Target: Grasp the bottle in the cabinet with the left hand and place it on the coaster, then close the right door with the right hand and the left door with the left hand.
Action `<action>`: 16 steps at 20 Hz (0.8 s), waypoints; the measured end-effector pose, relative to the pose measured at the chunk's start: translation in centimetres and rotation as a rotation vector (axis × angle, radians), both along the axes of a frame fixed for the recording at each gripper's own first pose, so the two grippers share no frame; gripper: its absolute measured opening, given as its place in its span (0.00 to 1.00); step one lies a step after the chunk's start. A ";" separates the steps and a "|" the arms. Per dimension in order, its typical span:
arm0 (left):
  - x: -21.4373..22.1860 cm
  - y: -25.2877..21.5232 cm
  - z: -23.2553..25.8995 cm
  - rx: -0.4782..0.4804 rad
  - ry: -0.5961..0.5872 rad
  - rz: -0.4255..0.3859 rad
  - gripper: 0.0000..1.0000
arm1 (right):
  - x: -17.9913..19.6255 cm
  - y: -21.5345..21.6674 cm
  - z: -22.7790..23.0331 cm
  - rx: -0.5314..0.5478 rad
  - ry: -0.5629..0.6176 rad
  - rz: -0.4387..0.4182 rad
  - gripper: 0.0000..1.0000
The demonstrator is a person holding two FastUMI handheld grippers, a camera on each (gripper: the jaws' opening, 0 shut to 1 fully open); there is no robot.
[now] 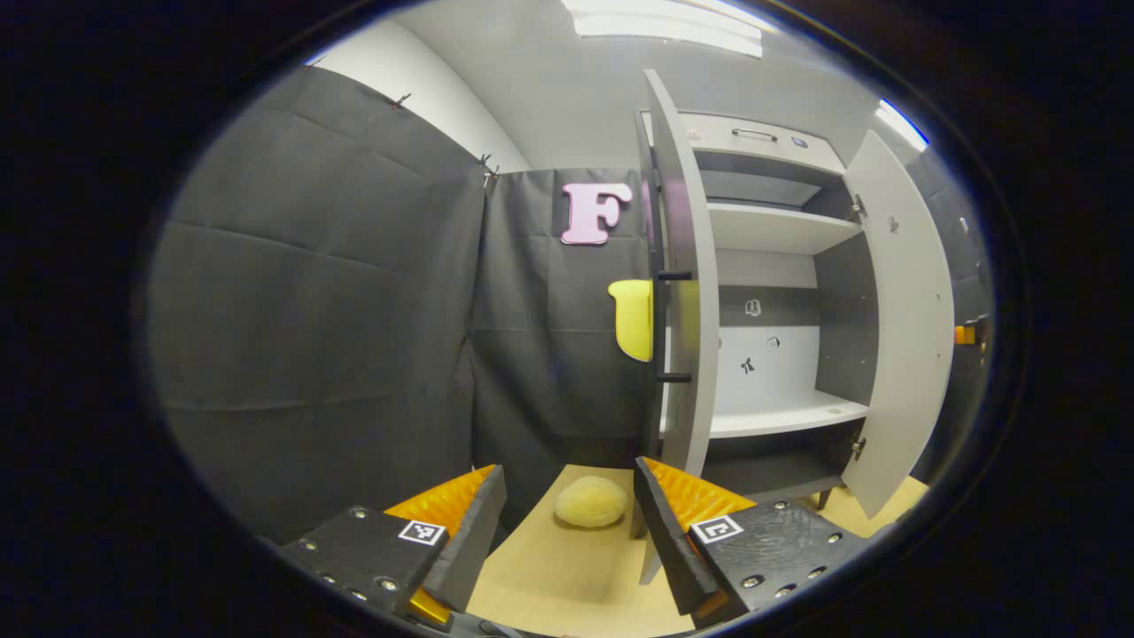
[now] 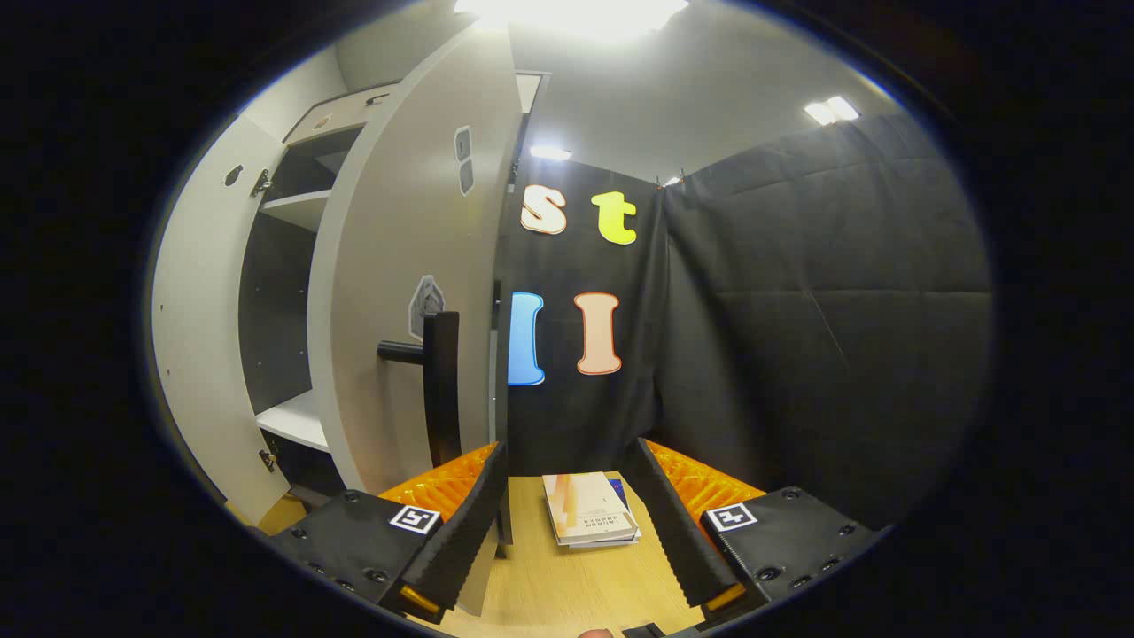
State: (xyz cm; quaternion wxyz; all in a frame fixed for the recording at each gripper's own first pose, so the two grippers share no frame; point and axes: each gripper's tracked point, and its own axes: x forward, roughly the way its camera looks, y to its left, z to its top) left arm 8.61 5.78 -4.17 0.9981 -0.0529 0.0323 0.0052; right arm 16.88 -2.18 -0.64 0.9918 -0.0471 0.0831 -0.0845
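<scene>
Right gripper view puts the cabinet's right door (image 2: 390,266) up close: a pale grey panel standing open from the cabinet (image 1: 780,226), outer face toward me. Its dark bar handle (image 2: 440,390) stands upright near the door's free edge. My right gripper (image 2: 567,447) is spread wide and holds nothing, and its left finger sits just below and beside that handle.

I judge the step in hand to be shutting this door. To do it well, I would lay a finger flat against the outer face near the handle, far from the hinges. Then I would push in a steady arc toward the cabinet, so the panel swings without slamming or bouncing back.

The left door (image 1: 687,266) shows nearly edge-on at the cabinet's other side, also open. My left gripper (image 1: 568,467) is released and empty just in front of it, ready for its turn.

Where the bottle stands I cannot tell. A pale yellow rounded lump (image 1: 591,501) lies on the wooden table (image 2: 567,585) in front of the cabinet. A small stack of books (image 2: 589,518) lies to the cabinet's right.
</scene>
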 end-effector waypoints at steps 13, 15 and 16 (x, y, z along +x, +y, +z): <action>1.0 2.0 -0.3 -0.005 -0.008 -0.020 0.86 | 0.5 4.9 -0.2 0.048 0.004 0.051 0.93; 1.0 2.5 -0.4 0.000 -0.007 -0.014 0.84 | 0.9 5.9 -0.3 0.056 0.002 0.067 0.93; 1.1 2.8 -0.4 0.002 -0.005 -0.009 0.85 | 1.1 6.2 -0.3 0.048 0.002 0.070 0.93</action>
